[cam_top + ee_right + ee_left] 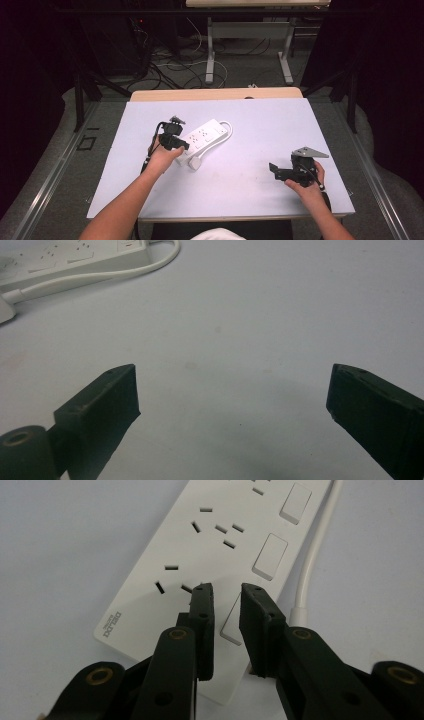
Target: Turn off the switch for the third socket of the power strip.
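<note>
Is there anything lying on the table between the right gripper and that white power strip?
No. In the high view, the stretch of white table between the right gripper and the power strip is bare.

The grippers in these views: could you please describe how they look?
Both are black. The left gripper has two flat, blocky jaws on pivoted links with brass-coloured rivets and a black cable. The right gripper bears a grey three-cornered plate. The forearms are bare.
</note>
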### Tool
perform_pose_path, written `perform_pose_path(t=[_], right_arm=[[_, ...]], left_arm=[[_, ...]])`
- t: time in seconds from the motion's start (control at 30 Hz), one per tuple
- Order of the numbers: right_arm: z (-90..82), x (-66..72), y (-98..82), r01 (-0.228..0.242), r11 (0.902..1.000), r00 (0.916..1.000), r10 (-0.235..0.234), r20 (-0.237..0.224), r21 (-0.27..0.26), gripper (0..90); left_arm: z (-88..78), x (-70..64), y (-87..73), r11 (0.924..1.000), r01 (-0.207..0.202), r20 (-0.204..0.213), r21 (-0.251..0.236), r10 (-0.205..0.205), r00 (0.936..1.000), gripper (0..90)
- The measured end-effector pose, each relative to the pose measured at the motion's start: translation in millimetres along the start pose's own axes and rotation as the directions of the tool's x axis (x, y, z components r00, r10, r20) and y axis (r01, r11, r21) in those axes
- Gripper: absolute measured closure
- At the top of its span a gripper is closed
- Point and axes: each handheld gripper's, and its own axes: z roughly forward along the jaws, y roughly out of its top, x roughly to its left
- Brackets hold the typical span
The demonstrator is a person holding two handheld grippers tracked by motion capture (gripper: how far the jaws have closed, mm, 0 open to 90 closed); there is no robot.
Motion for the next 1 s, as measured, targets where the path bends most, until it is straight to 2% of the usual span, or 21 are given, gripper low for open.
perform_pose_path(t=[0.57,1.0], right_arm=[[0.0,-0.1,-0.1,0.0,1.0,1.0,0.0,-0.001,0.005,6.2],[0.0,-0.2,-0.2,-0.002,1.0,1.0,0.002,-0.002,0.003,6.2]], left_arm=[[6.2,-1.1,-0.8,0.9992,-0.015,0.005,0.037,0.014,0.9999,83.6],[8.8,0.5,-2.4,0.9992,-0.013,0.006,0.039,0.013,0.9999,88.3]])
